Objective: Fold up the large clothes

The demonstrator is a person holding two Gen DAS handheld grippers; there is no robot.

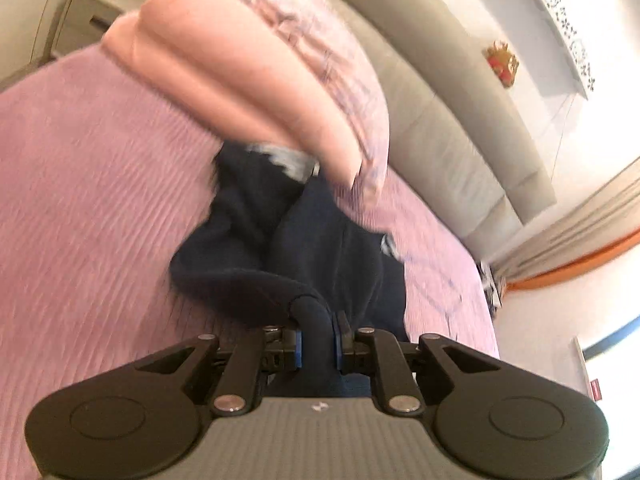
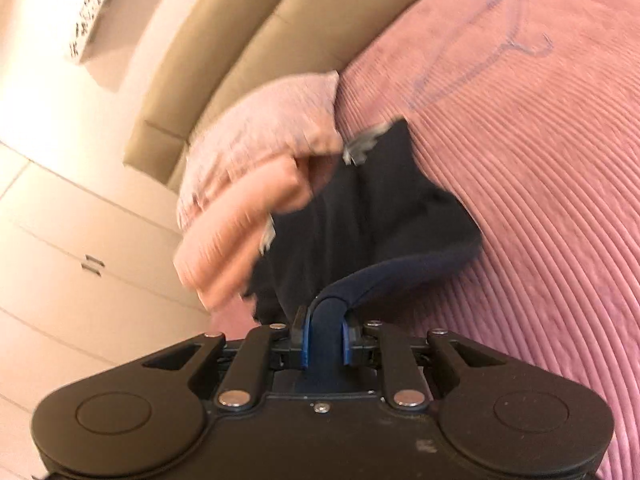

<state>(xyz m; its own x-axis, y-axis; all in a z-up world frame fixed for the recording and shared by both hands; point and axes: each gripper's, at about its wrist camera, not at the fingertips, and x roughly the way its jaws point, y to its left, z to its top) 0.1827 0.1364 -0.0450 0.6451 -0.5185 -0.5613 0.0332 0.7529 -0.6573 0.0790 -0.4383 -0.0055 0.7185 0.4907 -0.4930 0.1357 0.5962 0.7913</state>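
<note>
Left wrist view: the left gripper [image 1: 318, 338] has its fingers closed on a rolled edge of the navy garment [image 1: 316, 240], which trails ahead over the ribbed pink bedspread [image 1: 92, 184] to a stack of pink pillows [image 1: 240, 80]; a grey headboard [image 1: 452, 92] lies right, a nightstand [image 1: 86, 16] far left. Right wrist view: the right gripper [image 2: 325, 340] likewise pinches a navy fold, the blurred garment ahead, with what seems a hanger [image 2: 480, 48] outlined beyond and cupboard doors [image 2: 80, 240] left, unseen in the other view.

navy garment [image 1: 320, 248] motion-blurred, far end hidden under pillows [image 1: 256, 80], print unreadable
</note>
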